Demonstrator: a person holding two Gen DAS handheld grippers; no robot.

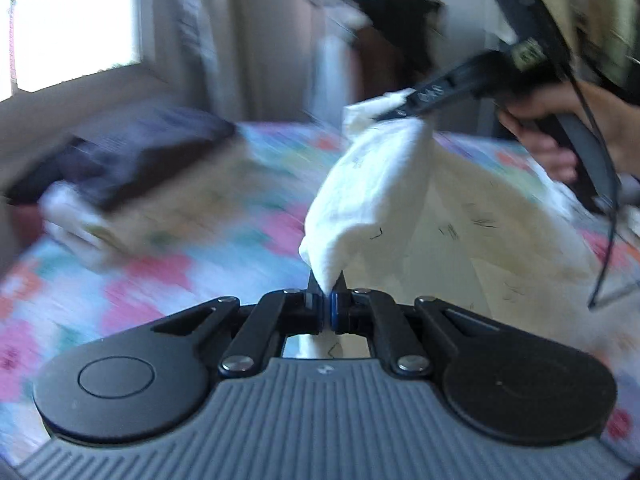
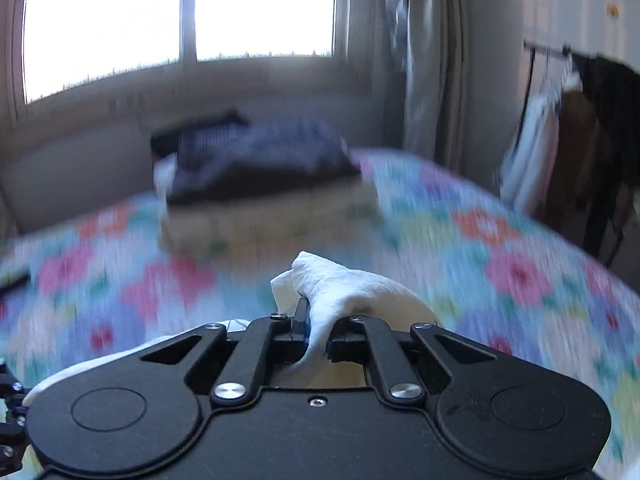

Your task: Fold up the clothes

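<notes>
A white garment (image 1: 384, 200) with small dark marks hangs in the air above the bed. My left gripper (image 1: 328, 280) is shut on one bunched edge of it. My right gripper (image 1: 394, 110) shows in the left wrist view at the upper right, shut on another edge, held higher. In the right wrist view my right gripper (image 2: 318, 320) is shut on a fold of the same white garment (image 2: 348, 284), which drapes over the right finger. Both views are motion-blurred.
The bed has a floral cover (image 2: 480, 248). A stack of folded clothes, dark on top of cream (image 2: 264, 184), lies near the window side; it also shows in the left wrist view (image 1: 140, 176). A clothes rack (image 2: 568, 120) stands at the right.
</notes>
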